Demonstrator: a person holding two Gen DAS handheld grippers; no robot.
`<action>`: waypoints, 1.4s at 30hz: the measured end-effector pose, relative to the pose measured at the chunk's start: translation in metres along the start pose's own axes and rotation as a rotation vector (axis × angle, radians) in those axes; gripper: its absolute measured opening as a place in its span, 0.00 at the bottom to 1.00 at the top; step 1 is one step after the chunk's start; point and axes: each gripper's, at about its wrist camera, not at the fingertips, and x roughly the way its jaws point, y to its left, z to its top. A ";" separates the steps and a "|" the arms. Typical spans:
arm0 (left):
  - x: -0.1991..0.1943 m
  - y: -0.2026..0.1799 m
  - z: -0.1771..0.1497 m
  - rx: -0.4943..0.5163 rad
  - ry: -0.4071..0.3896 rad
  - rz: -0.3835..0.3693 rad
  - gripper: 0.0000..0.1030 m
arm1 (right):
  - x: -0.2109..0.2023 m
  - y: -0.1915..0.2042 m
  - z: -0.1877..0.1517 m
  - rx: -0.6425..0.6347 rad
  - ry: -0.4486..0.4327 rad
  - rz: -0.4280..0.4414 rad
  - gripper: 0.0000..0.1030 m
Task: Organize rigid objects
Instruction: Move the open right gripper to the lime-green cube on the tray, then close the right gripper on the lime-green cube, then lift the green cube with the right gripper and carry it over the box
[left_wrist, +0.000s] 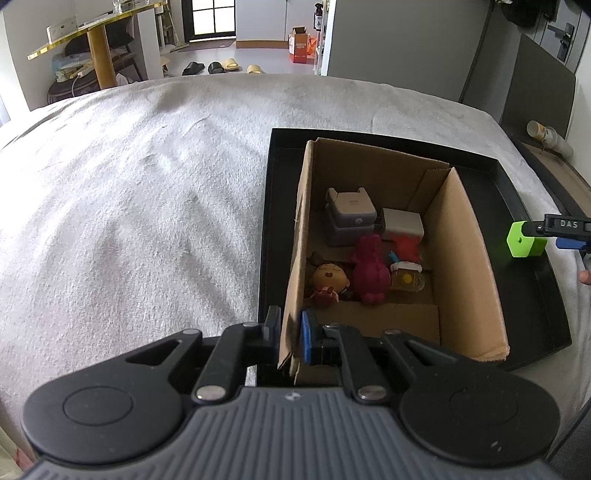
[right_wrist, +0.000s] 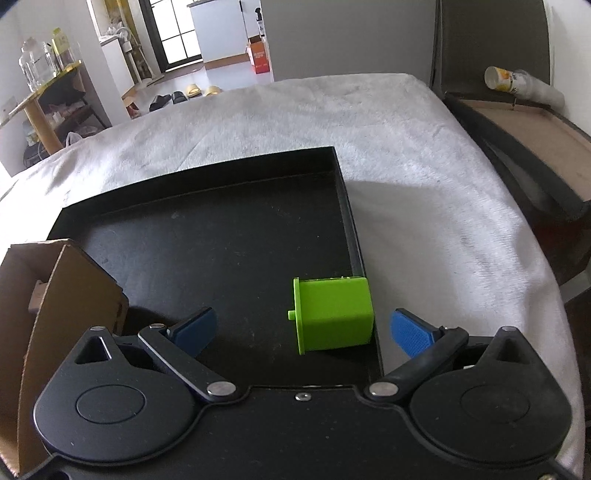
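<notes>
An open cardboard box (left_wrist: 465, 258) stands in a black tray (left_wrist: 280, 177) on a white bedspread. My left gripper (left_wrist: 290, 328) is shut on the box's near left wall, one finger outside and the blue pad inside. In the box lie a grey device (left_wrist: 349, 218), a white cube (left_wrist: 402, 223), a dark pink toy (left_wrist: 369, 273), a doll figurine (left_wrist: 328, 280) and a small jar (left_wrist: 406, 280). A green block (right_wrist: 334, 314) lies on its side on the tray (right_wrist: 221, 236) by its right rim. My right gripper (right_wrist: 303, 326) stands open around the block, pads apart from it.
A brown headboard and ledge (right_wrist: 528, 125) with stacked paper cups (right_wrist: 517, 83) run along the right. The bedspread (left_wrist: 129, 206) spreads wide to the left of the tray. Beyond the bed are a shelf (left_wrist: 96, 48), slippers (left_wrist: 218, 67) and an orange carton (left_wrist: 300, 44) on the floor.
</notes>
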 end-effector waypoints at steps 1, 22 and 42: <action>0.000 0.000 0.000 -0.001 0.000 0.000 0.10 | 0.002 0.000 0.000 -0.003 0.003 -0.005 0.98; -0.004 0.004 -0.002 -0.006 0.007 -0.020 0.10 | -0.013 -0.009 0.001 0.041 0.014 0.030 0.47; -0.008 0.008 -0.003 -0.015 -0.022 -0.071 0.10 | -0.072 0.024 0.002 -0.049 -0.018 0.060 0.47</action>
